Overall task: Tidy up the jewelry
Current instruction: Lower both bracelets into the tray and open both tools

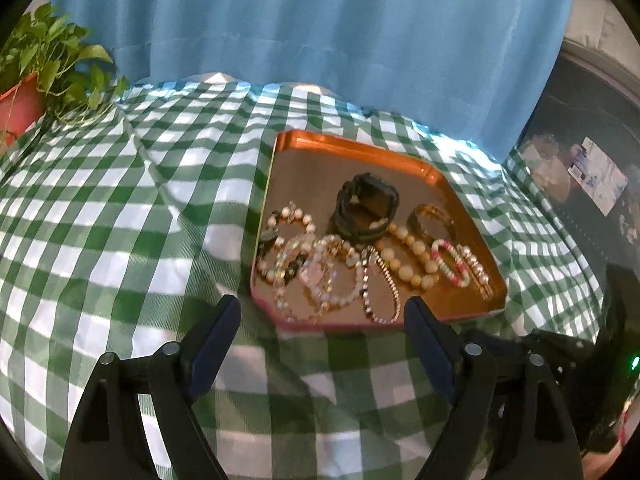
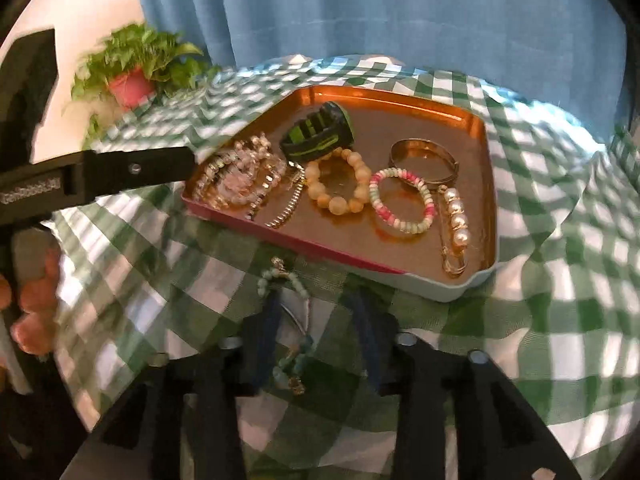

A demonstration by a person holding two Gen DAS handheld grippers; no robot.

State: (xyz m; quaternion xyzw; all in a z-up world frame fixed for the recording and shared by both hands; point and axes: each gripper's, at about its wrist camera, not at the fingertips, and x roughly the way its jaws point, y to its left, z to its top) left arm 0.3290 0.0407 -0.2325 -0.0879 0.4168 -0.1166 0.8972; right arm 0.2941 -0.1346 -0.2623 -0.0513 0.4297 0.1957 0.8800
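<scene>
A copper tray [image 1: 320, 152] of jewelry is seen just ahead of the left gripper [image 1: 322, 320], whose fingers are spread wide over checked cloth [image 1: 100, 220], nothing between them. Only the right view shows a pale green bead bracelet [image 2: 280, 280] off the tray, on the cloth just before its near rim, between the fingers of the right gripper [image 2: 316, 320]; whether it is pinched cannot be told through blur. The left gripper's body is seen at far left there, with small white lettering too blurred to read. A potted plant [image 1: 36, 72] is seen far left, against a blue curtain [image 1: 320, 20].
</scene>
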